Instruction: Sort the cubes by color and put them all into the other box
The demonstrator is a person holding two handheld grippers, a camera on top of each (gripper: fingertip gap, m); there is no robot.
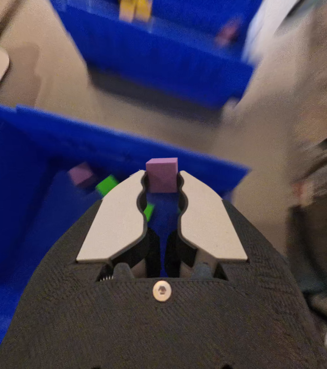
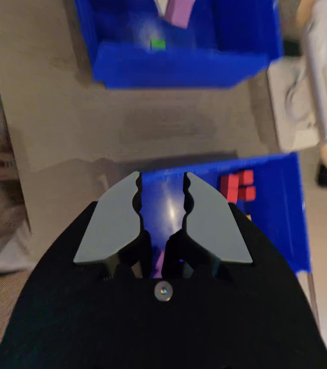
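Left gripper [image 1: 161, 180]: clamped on a purple cube [image 1: 161, 175], tips pinching its two sides, cube poking out above the tips.
Cube's place: up off the floor of the near bin [image 1: 39, 143], over its inside, close to the bin's far wall.
Below it: a second purple block [image 1: 79, 175] and green blocks [image 1: 106, 184] lie blurred in that bin.
Beyond: another blue bin [image 1: 158, 63] across the tan table [image 1: 258, 129], yellow blocks [image 1: 135, 10] in it.
Right gripper [image 2: 162, 179]: jaws parted, nothing between them, hanging over a blue bin [image 2: 274, 209].
Nearby: red blocks [image 2: 238, 187] in that bin, just right of the tips.
Far side: a blue bin [image 2: 178, 67] with a green block [image 2: 158, 44]; a purple block [image 2: 178, 12] above it.
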